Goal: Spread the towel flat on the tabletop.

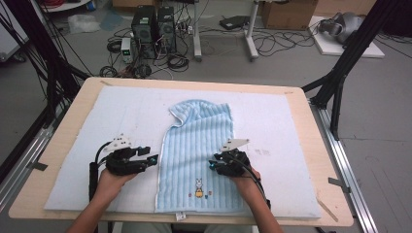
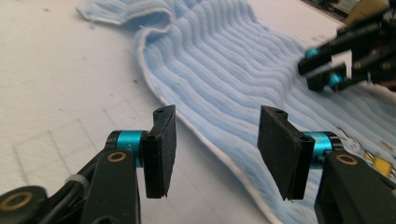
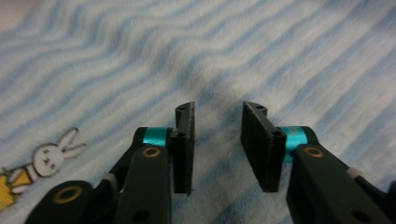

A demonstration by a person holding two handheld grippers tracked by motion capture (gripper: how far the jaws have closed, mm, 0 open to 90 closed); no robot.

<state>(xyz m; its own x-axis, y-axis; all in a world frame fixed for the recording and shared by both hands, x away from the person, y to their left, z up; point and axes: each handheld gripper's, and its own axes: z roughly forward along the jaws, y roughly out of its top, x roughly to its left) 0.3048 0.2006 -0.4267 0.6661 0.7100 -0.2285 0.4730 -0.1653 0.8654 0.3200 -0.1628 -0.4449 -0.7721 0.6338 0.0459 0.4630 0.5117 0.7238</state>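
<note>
A light blue ribbed towel point(image 1: 199, 145) lies lengthwise on the white mat point(image 1: 121, 121), its far end folded over and a small rabbit embroidery point(image 1: 198, 188) near its front hem. My left gripper point(image 1: 153, 158) sits just off the towel's left edge. In the left gripper view it point(image 2: 219, 116) stands open, with the towel's white hem point(image 2: 210, 144) running under the gap. My right gripper point(image 1: 212, 165) hovers over the right part of the towel. In the right gripper view it point(image 3: 217, 109) is open with nothing between the pads, above the striped cloth point(image 3: 140, 56) and beside the rabbit point(image 3: 46, 158).
The mat covers most of a wooden table point(image 1: 63, 145) with rounded corners. Black frame legs point(image 1: 340, 73) stand at both sides. Computer towers point(image 1: 153, 29), cables and boxes lie on the floor beyond. In the left gripper view the right gripper point(image 2: 322, 67) points in from the right.
</note>
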